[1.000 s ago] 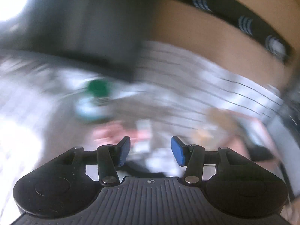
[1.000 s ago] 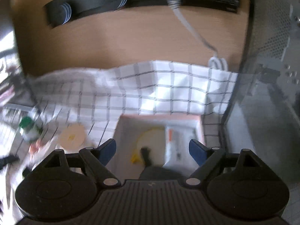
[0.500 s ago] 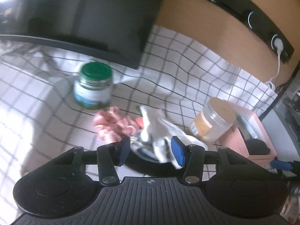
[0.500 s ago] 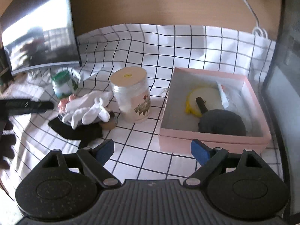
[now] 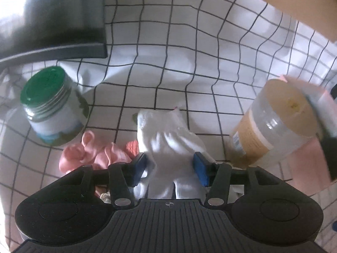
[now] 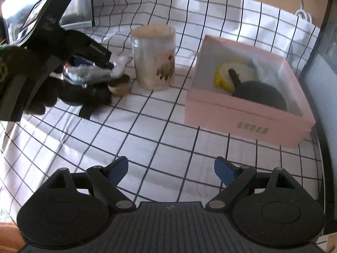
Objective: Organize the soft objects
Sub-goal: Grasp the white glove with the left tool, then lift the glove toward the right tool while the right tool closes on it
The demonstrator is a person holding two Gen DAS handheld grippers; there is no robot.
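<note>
A white knit glove [image 5: 168,139] lies on a small pile with a pink ruffled fabric piece [image 5: 94,156] to its left. My left gripper [image 5: 170,167] straddles the glove, a blue pad on either side, and its jaws are opening. Seen in the right wrist view, the left gripper [image 6: 52,48] hovers over that pile, which also holds a black soft item [image 6: 84,97]. My right gripper [image 6: 170,168] stands open and holds nothing, low over the checked cloth. The pink box [image 6: 248,116] contains a yellow round item [image 6: 231,73] and a black round pad [image 6: 263,97].
A green-lidded jar [image 5: 50,105] stands left of the pile. A clear jar with a tan lid [image 5: 273,126] stands between the pile and the box. A small brown round thing [image 6: 120,86] lies by the pile. A dark monitor [image 5: 48,16] sits at the back left.
My left gripper has come down onto the pile, and the white glove now sits between its pads. The right gripper has sunk toward the cloth in front of the pink box.
</note>
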